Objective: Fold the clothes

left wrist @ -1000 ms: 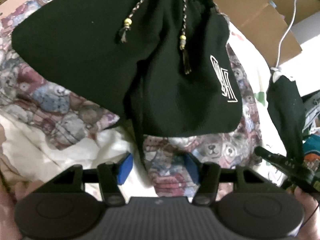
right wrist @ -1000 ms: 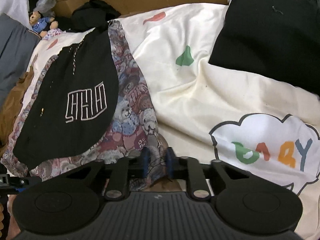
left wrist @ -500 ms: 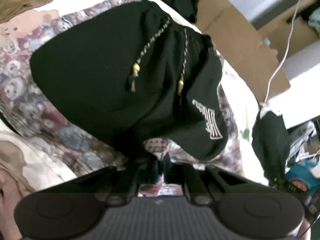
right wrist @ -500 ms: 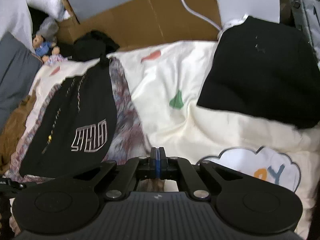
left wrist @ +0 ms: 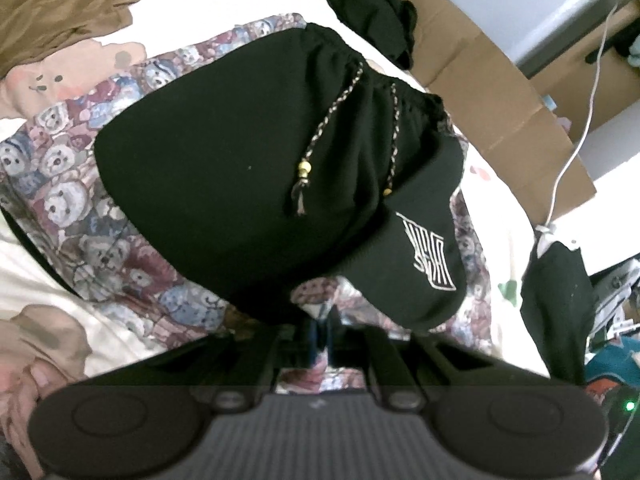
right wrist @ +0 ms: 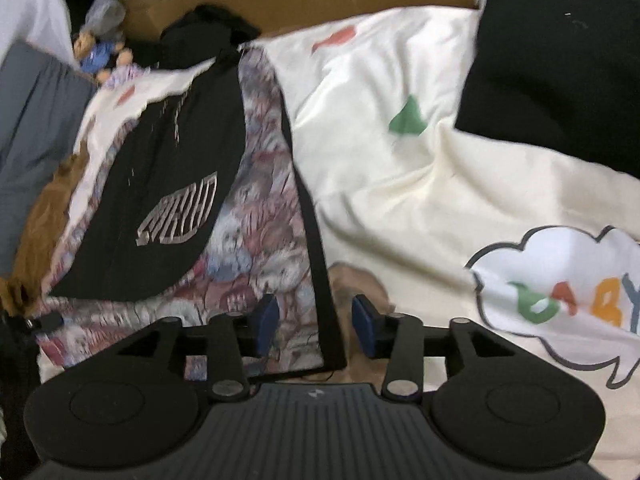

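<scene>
Black drawstring shorts (left wrist: 248, 176) with a white logo lie on a teddy-bear-print cloth (left wrist: 72, 200) on the bed. My left gripper (left wrist: 320, 338) is shut on the near hem of the shorts, where the bear cloth bunches up, and one leg is lifted and folding over. In the right wrist view the shorts (right wrist: 168, 184) lie to the left on the bear cloth (right wrist: 260, 240). My right gripper (right wrist: 316, 320) is open over the cloth's black-trimmed edge, holding nothing.
A cream "BABY" blanket (right wrist: 400, 184) covers the bed. A black garment (right wrist: 560, 60) lies at the far right and another (left wrist: 372, 12) at the head. Cardboard (left wrist: 500, 92) and a white cable (left wrist: 580, 132) stand behind. A brown cloth (left wrist: 60, 8) lies far left.
My left gripper closed on the shorts' hem and lifted it, folding one leg over. My right gripper, shut half a second ago, opened and dropped back near the bear cloth's edge.
</scene>
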The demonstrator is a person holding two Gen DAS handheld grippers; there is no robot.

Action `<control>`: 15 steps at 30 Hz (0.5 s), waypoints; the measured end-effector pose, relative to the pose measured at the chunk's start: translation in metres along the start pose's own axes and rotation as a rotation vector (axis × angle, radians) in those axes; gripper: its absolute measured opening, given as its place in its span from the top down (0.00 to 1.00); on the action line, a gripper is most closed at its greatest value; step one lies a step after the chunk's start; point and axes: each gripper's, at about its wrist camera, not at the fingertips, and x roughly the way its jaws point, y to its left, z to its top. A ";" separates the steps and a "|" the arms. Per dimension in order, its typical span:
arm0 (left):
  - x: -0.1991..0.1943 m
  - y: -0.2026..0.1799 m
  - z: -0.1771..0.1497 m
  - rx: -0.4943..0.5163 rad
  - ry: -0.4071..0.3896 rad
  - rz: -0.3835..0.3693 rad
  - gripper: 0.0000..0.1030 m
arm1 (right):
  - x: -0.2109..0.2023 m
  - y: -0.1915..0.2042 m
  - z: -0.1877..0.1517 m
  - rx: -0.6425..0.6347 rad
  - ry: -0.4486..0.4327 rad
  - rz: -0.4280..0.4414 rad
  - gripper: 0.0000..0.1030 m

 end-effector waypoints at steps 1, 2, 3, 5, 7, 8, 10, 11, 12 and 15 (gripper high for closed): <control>0.000 0.000 0.000 -0.001 0.002 0.000 0.96 | 0.003 0.000 -0.001 -0.008 0.013 -0.009 0.55; 0.001 0.000 0.000 -0.002 0.004 -0.002 0.96 | 0.006 -0.001 -0.002 -0.014 0.025 -0.006 0.55; 0.001 0.000 -0.001 -0.005 0.008 -0.007 0.96 | 0.007 -0.001 -0.003 -0.020 0.035 0.004 0.66; 0.000 -0.002 -0.001 0.000 0.014 -0.014 0.96 | 0.005 -0.001 -0.003 -0.033 0.043 0.017 0.88; -0.001 -0.005 -0.002 0.005 0.021 -0.022 0.96 | -0.001 0.000 -0.003 -0.041 0.026 0.016 0.91; -0.001 -0.006 -0.003 0.007 0.025 -0.027 0.96 | -0.009 -0.001 -0.001 -0.039 0.013 0.020 0.91; 0.002 -0.009 -0.005 0.012 0.048 -0.045 0.95 | -0.019 -0.005 0.001 -0.028 -0.003 0.015 0.92; 0.003 -0.011 -0.006 0.014 0.060 -0.055 0.95 | -0.028 -0.011 0.004 -0.012 -0.015 0.008 0.92; 0.006 -0.014 -0.009 0.018 0.076 -0.065 0.95 | -0.035 -0.015 0.006 0.002 -0.024 0.001 0.92; 0.016 -0.024 -0.020 0.033 0.115 -0.082 0.95 | -0.054 -0.028 0.014 0.014 -0.048 -0.030 0.92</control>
